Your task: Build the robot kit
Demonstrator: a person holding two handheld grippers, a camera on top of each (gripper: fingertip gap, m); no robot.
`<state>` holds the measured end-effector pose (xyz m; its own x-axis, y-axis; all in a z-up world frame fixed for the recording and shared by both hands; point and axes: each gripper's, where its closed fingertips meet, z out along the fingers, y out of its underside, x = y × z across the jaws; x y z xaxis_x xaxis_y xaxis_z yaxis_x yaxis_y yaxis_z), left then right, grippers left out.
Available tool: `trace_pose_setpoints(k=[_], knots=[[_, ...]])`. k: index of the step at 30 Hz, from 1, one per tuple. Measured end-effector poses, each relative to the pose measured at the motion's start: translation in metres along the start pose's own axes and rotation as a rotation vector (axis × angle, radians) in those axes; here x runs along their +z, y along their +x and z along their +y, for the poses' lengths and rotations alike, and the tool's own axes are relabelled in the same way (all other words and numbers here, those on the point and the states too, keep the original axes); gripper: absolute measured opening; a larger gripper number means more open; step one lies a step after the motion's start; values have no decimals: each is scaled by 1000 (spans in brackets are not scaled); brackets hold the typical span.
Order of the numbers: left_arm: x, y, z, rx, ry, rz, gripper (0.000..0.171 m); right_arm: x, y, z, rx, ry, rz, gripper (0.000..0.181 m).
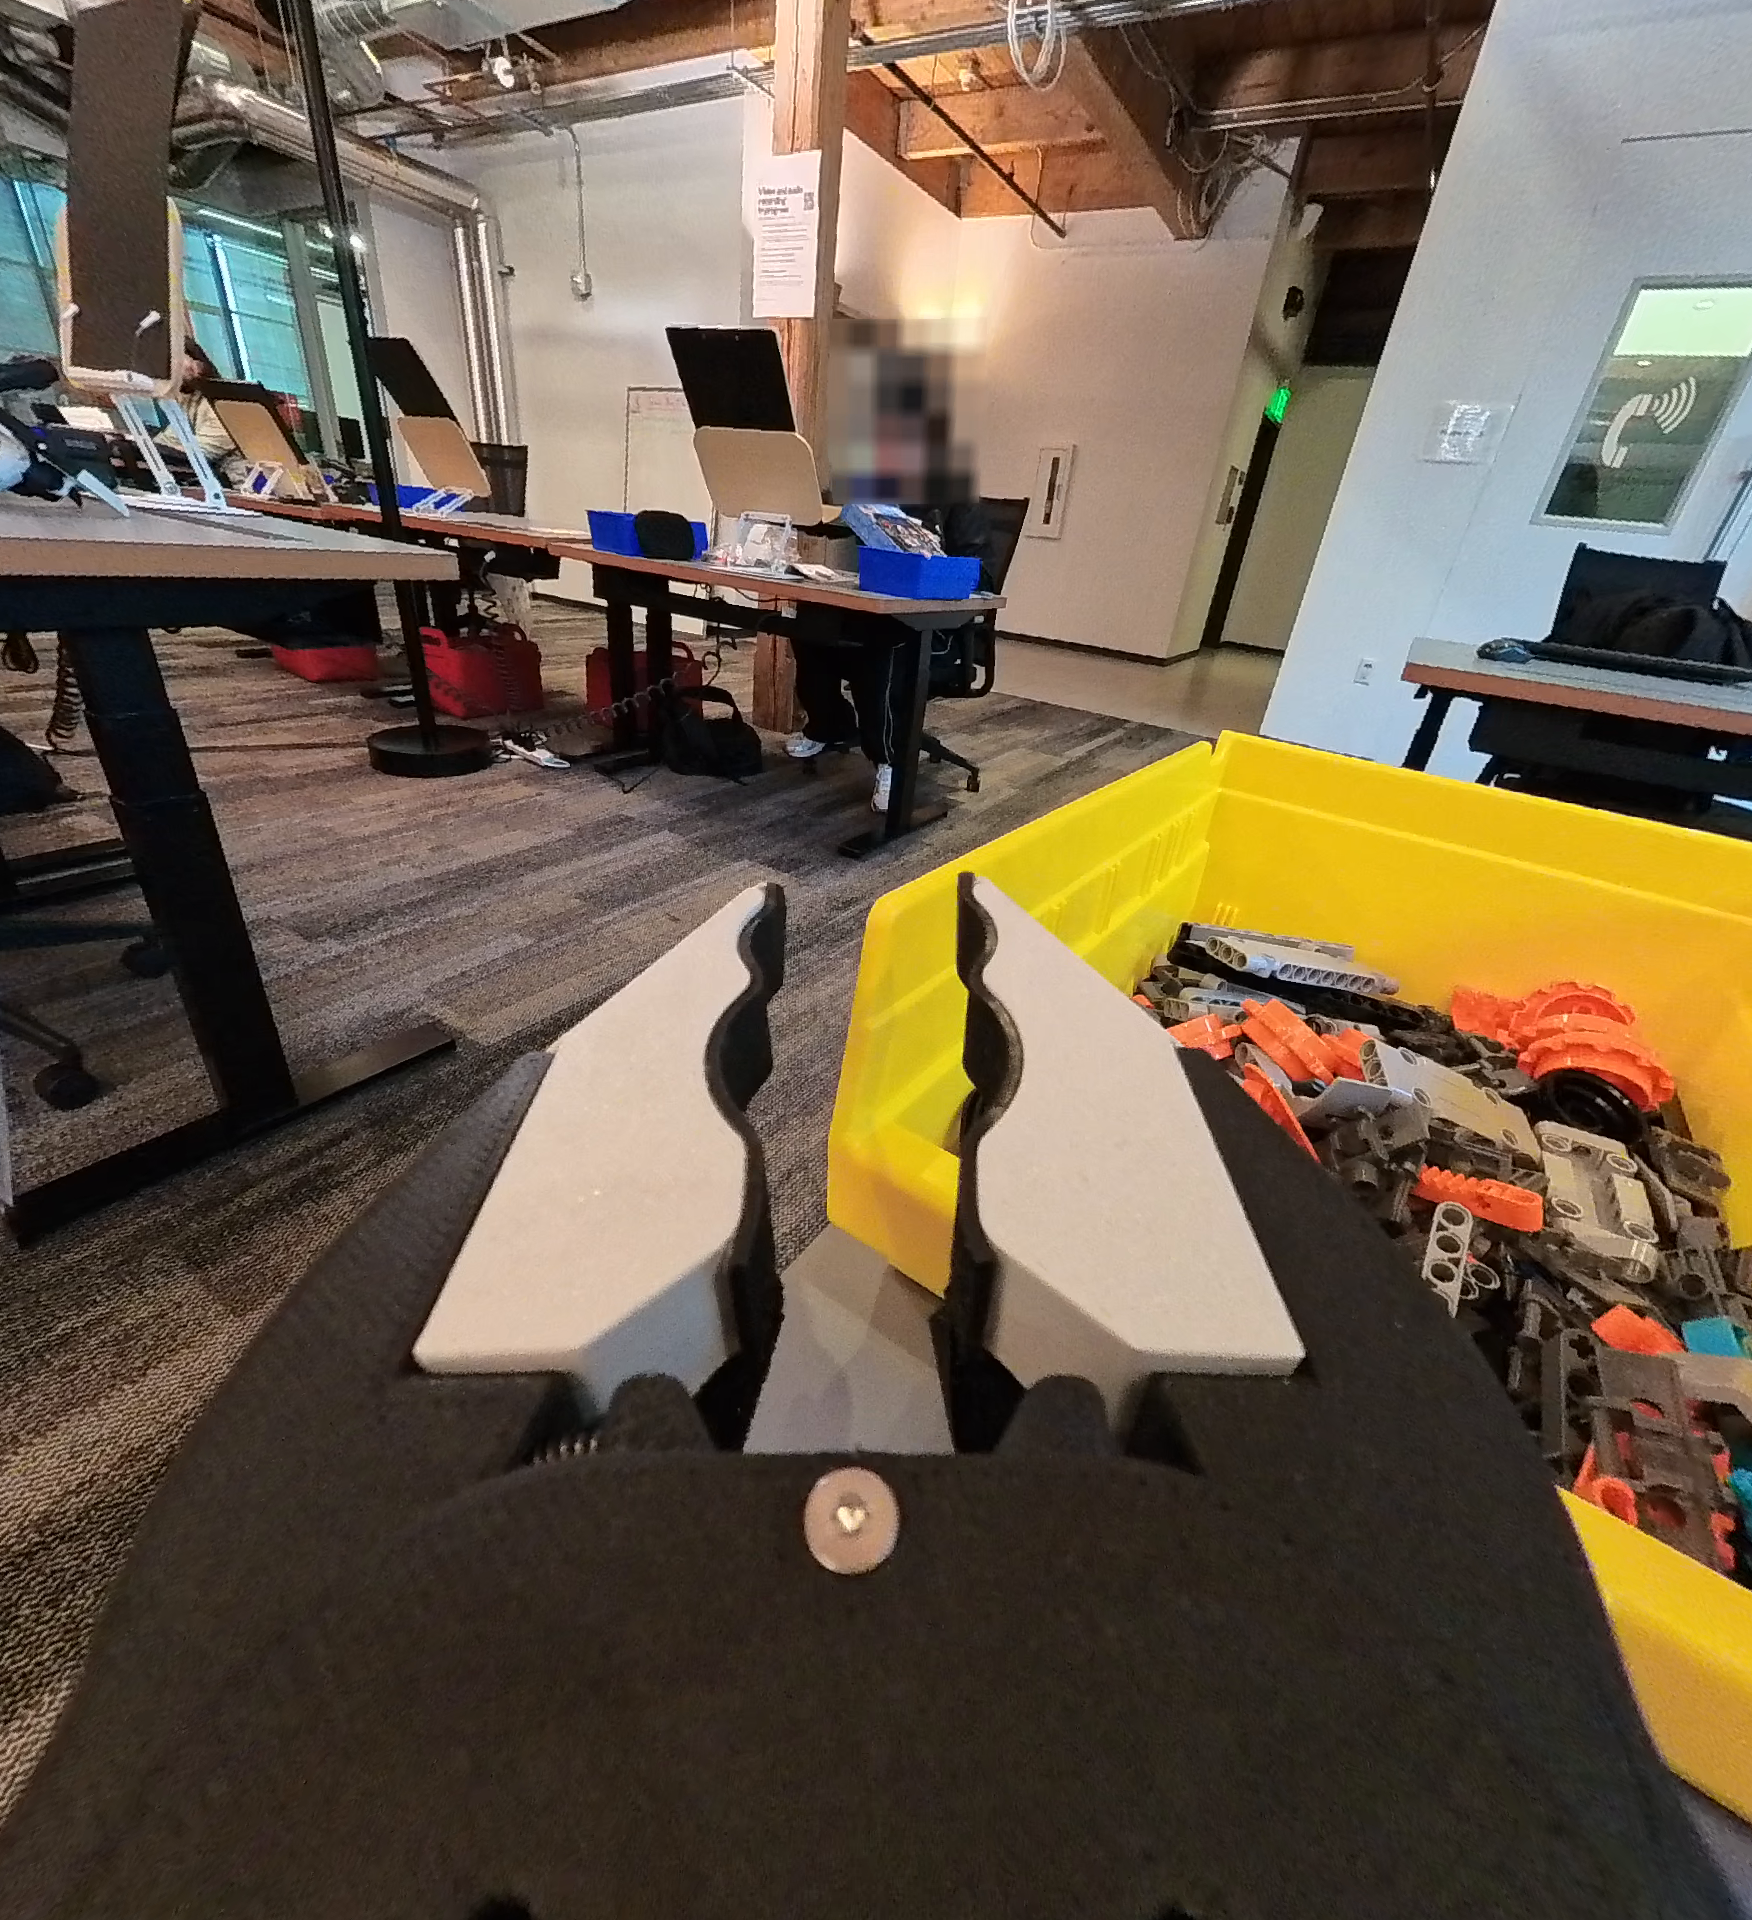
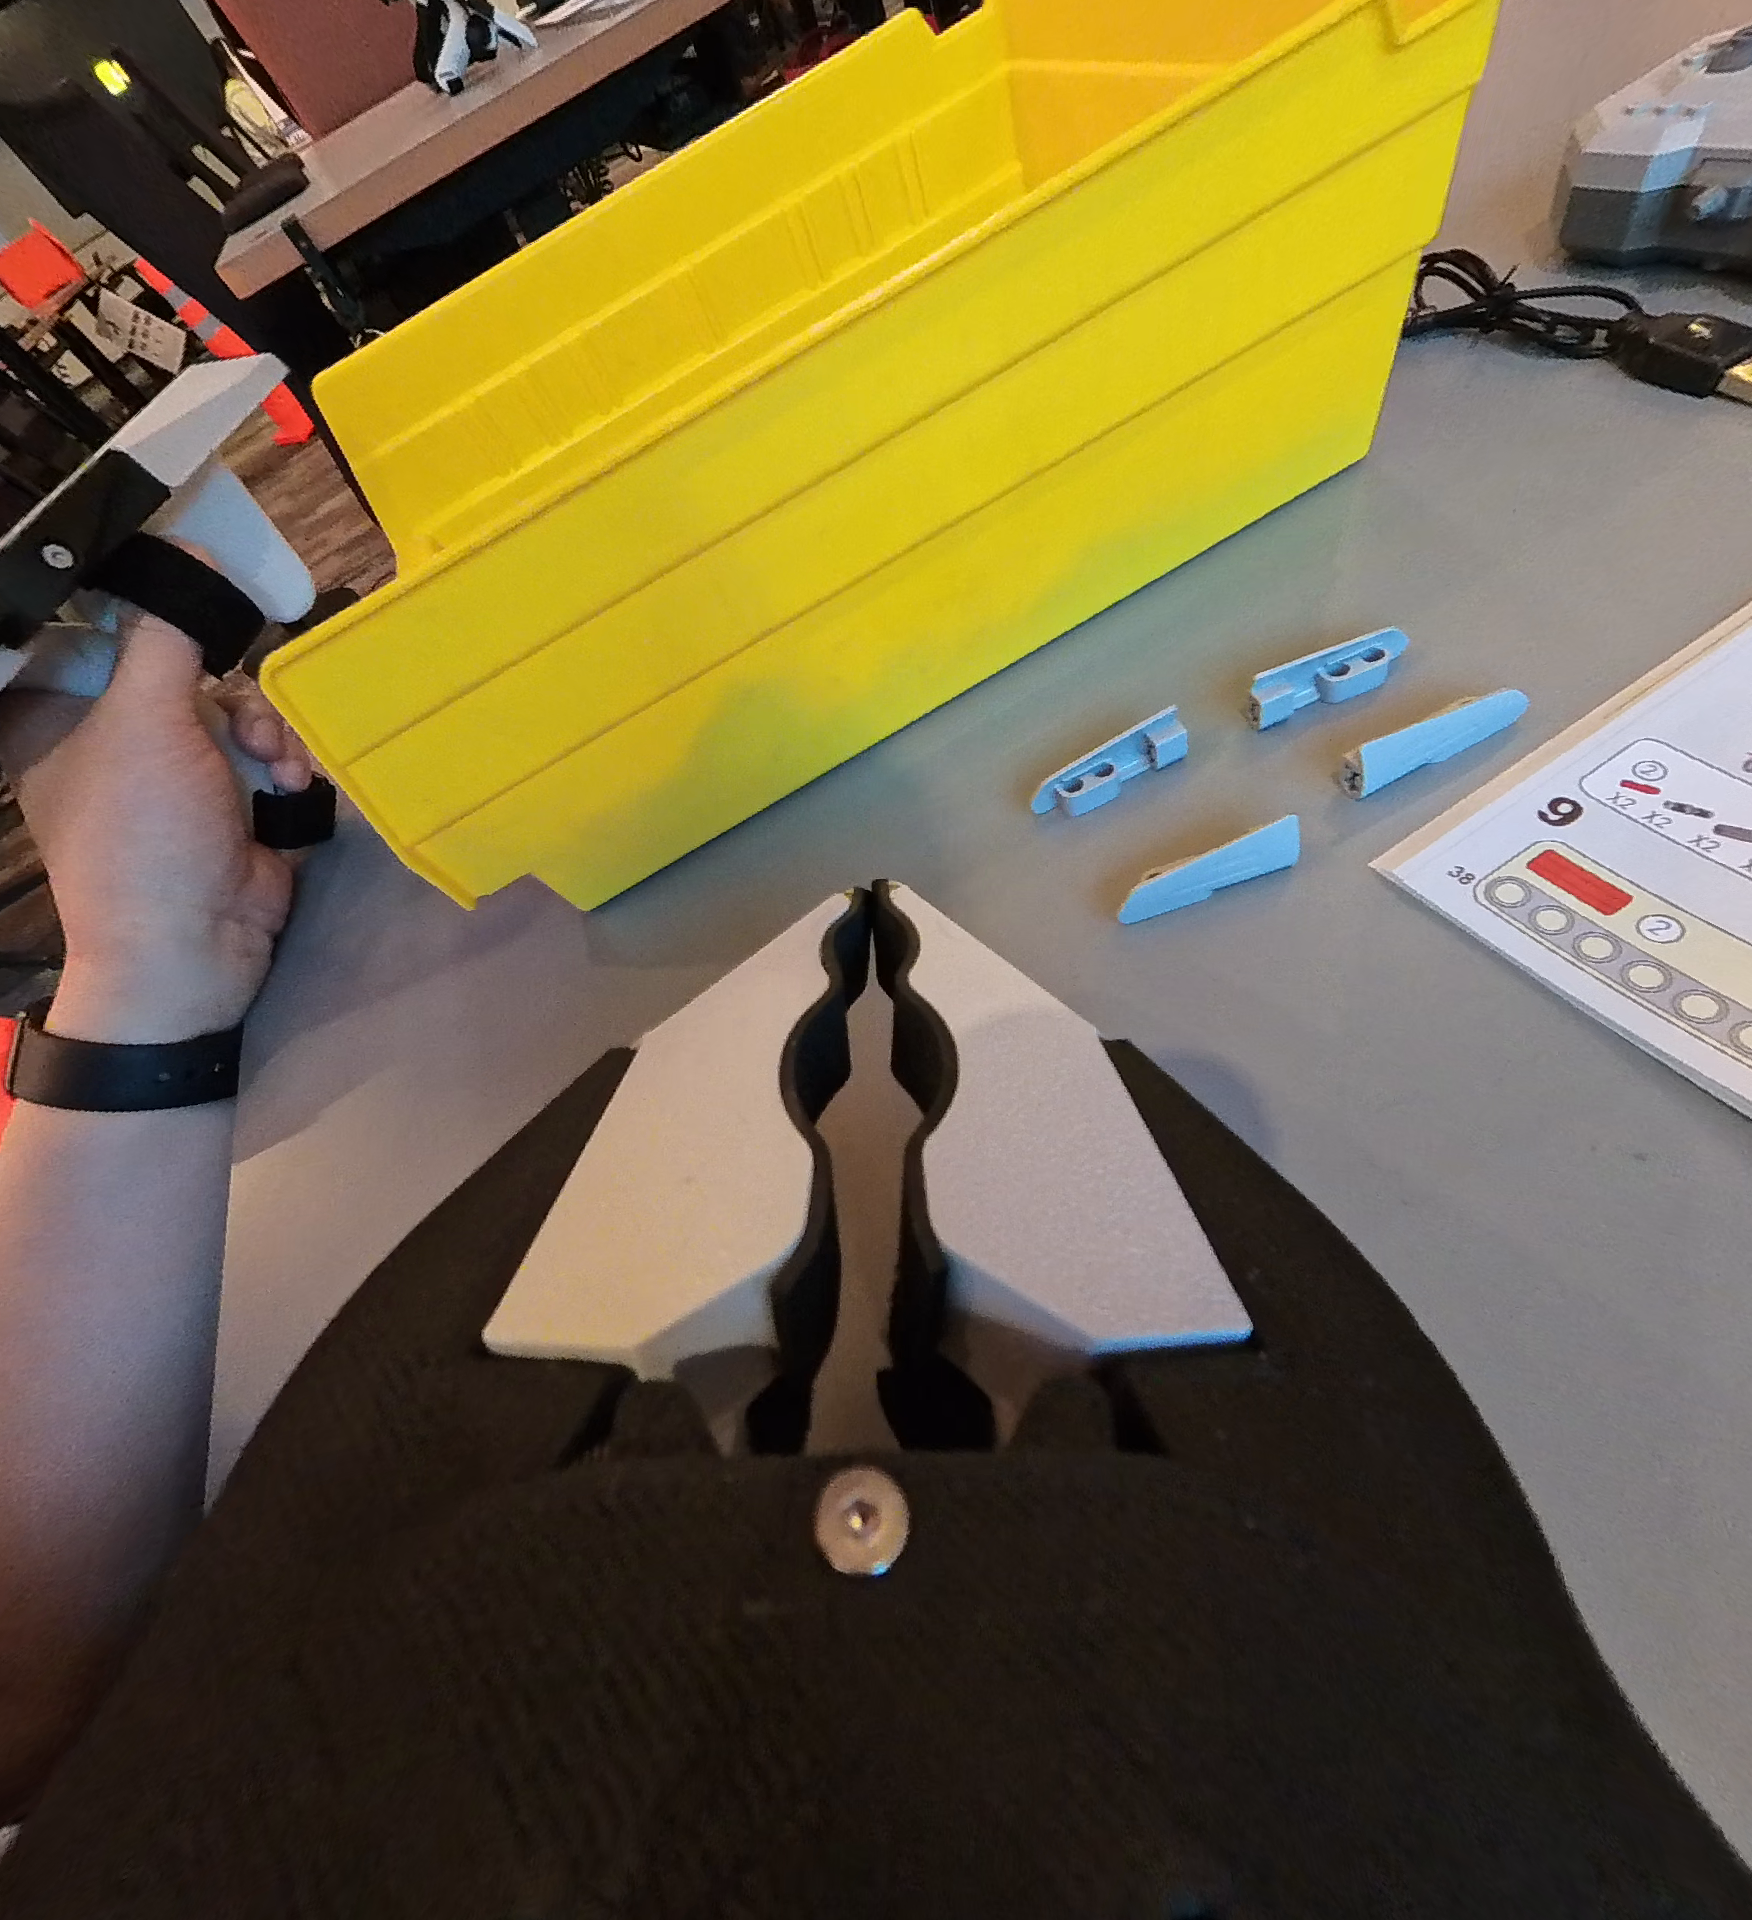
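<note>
Grey table (image 2: 1474,1247) (yellow bin (image 2: 851,520) on it), carpeted office floor (image 1: 436,935)

Left tongs (image 1: 867,914): two pale grey wedge fingers (image 1: 633,1122), each lined with a wavy black pad, seated in a textured black body with one silver hex screw (image 1: 851,1522) at centre. Right tongs (image 2: 874,896): same build, same screw (image 2: 859,1519). Left hand (image 2: 139,821): bare forearm, black wristband (image 2: 124,1065), black strap over the white grip.
</note>
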<state>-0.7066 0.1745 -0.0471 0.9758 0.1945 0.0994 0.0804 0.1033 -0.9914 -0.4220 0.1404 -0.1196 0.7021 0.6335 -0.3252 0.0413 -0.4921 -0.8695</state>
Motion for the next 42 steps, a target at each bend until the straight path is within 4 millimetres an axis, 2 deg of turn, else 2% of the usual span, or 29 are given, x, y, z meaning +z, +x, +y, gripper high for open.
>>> trace_pose_setpoints(k=[20,23,25,27,29,31,33,35,38,39,42], knots=[[0,2,-4,1,26,27,37,6,-12,1,-147,-16,15,0],[-8,4,-17,20,94,32,36,-5,-20,2,-165,-2,-5,1],[-21,11,-33,52,160,50,31,-26,-33,10,-217,-38,-51,6],[-38,27,-52,59,173,121,32,-57,-36,17,-365,-52,-41,7],[-53,51,-68,48,140,221,35,-90,-30,20,-503,-49,1,11],[-70,87,-77,62,70,374,33,-119,-23,21,-549,-24,31,14],[-88,126,-76,103,-31,520,33,-138,-18,30,-489,-28,-10,19],[-106,162,-69,146,-133,643,33,-150,-18,39,-413,-35,-103,28],[-118,195,-53,210,-236,678,32,-161,-6,47,-354,-55,-167,28],[-116,200,-46,243,-255,649,28,-164,-5,47,-355,-45,-190,27],[-103,205,-8,395,-399,510,21,-171,3,43,-442,16,-169,24]])
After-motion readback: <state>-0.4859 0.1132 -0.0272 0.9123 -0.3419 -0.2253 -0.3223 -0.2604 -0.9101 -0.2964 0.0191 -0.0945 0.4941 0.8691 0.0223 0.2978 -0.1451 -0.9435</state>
